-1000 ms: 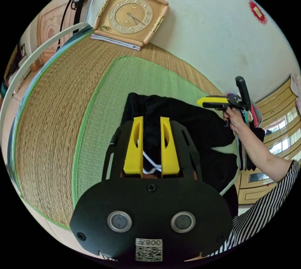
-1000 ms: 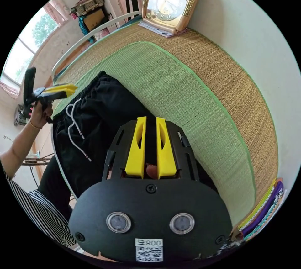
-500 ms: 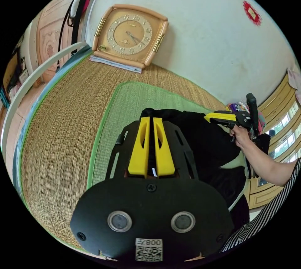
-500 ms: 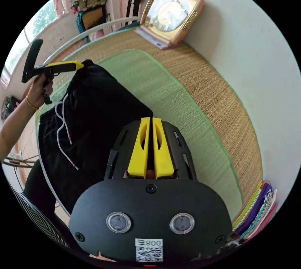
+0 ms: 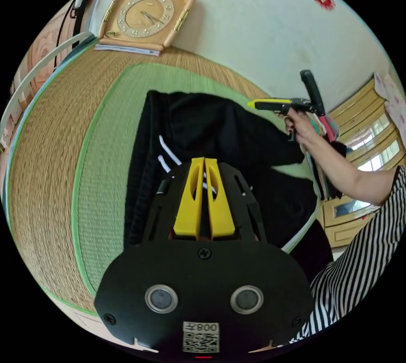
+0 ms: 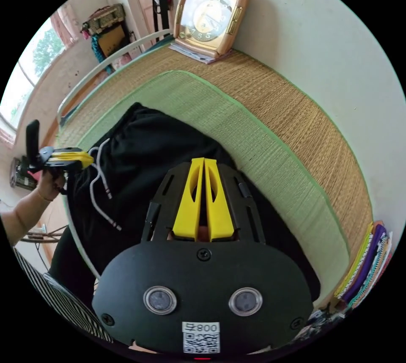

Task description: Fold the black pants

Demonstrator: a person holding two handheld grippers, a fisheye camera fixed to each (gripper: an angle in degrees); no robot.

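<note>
Pants: black pants point(image 5: 220, 134) spread on green mat point(image 5: 105, 160), frame centre.
Left gripper point(image 5: 204, 164): jaws pinched together on the waistband.
Right gripper point(image 6: 204, 165): jaws clamped on the pants' other edge.

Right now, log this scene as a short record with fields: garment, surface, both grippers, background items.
garment: black pants with white drawstring, spread on the mat
surface: green woven mat over a tan straw mat
left gripper: jaws together over the black cloth
right gripper: jaws together over the black cloth
background: square tan wall clock leaning against the white wall
</note>
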